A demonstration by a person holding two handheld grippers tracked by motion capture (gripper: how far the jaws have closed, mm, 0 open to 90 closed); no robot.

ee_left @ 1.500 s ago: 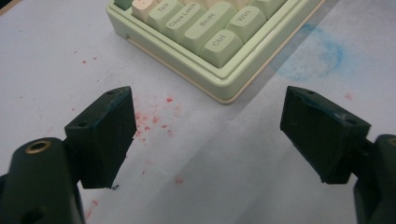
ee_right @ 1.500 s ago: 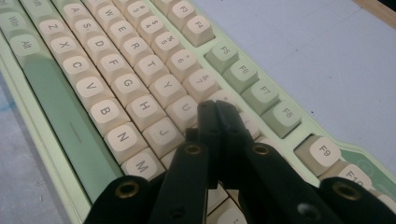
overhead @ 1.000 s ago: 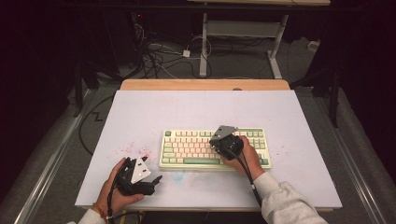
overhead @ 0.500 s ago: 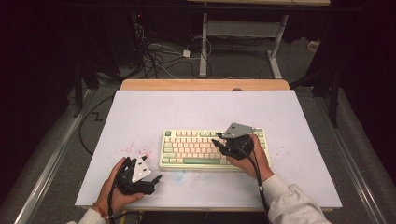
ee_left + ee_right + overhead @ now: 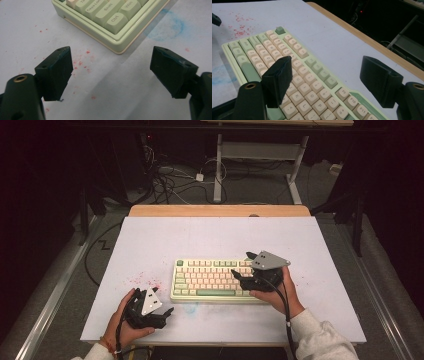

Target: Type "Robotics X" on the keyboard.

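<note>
A pale green keyboard [image 5: 210,280] with cream and green keys lies flat on the white table, a little toward the person from its middle. My right gripper [image 5: 241,267] hovers over the keyboard's right end, tilted and pointing left, its jaws wide apart with nothing between them. From the right gripper view, the keyboard [image 5: 294,75] runs under the open right gripper [image 5: 325,81]. My left gripper [image 5: 167,312] rests near the table's front edge, left of the keyboard, held in a hand. In the left gripper view, the open left gripper [image 5: 110,72] faces the keyboard's front left corner [image 5: 117,30].
Red specks [image 5: 142,281] and a faint blue smear [image 5: 187,309] mark the white table top [image 5: 210,237]. A wooden strip [image 5: 220,210] runs along the far edge. Cables and desk legs stand on the floor behind.
My right gripper has shifted right along the keyboard and turned so that its jaws point left. The left gripper has stayed in place.
</note>
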